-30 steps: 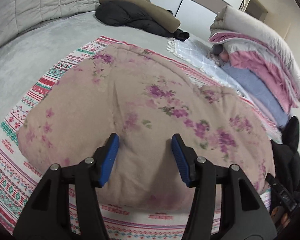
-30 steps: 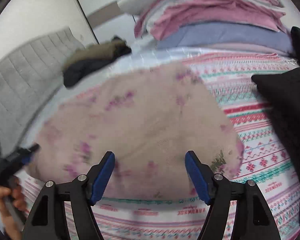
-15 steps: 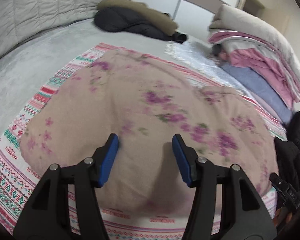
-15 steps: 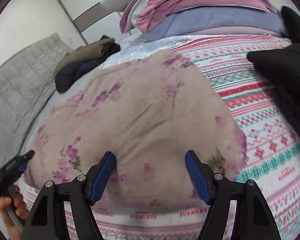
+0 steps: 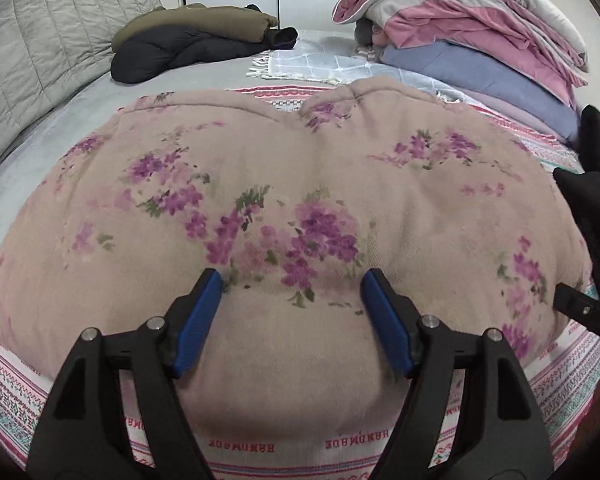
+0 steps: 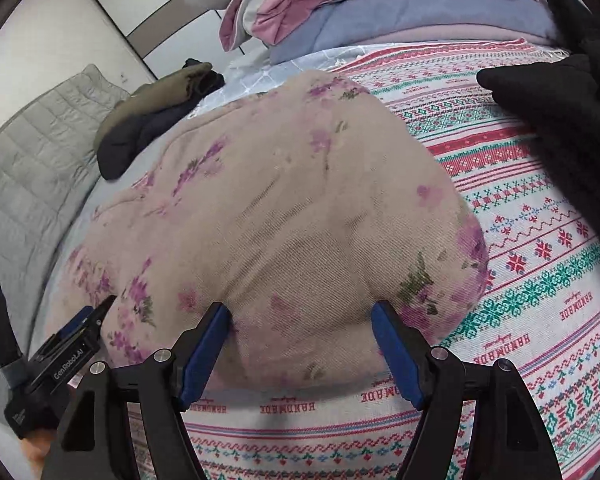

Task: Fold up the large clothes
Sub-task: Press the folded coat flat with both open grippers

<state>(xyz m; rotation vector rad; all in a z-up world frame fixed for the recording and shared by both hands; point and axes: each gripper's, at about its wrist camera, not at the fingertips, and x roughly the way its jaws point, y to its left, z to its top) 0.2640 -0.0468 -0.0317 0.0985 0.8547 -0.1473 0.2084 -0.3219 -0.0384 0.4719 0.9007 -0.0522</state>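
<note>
Grey bedding covers the bed [image 5: 28,184], with a quilted grey headboard [image 5: 40,40] at the far left and white wardrobe doors [image 5: 300,4] behind. On the bed lies a striped patterned blanket [image 6: 540,280] printed with "HANDMADE", and on top of it the large garment, a beige padded piece with purple flowers [image 5: 300,200], lies spread flat, filling the middle of both views. At the far side sit a dark puffy jacket [image 5: 172,56] with an olive one [image 5: 204,24] on it, and to the far right a stack of folded pink, grey and blue quilts [image 5: 480,40]. Black clothing [image 6: 560,120] lies at the right edge of the blanket.

The left claw [image 5: 292,312] hovers over the near edge of the floral garment, its blue pads having just spread wider, nothing pinched between them. The right claw [image 6: 300,344] likewise stands apart above the garment's near right corner, with no fabric clamped. In the right wrist view the left claw's body shows at the lower left.
</note>
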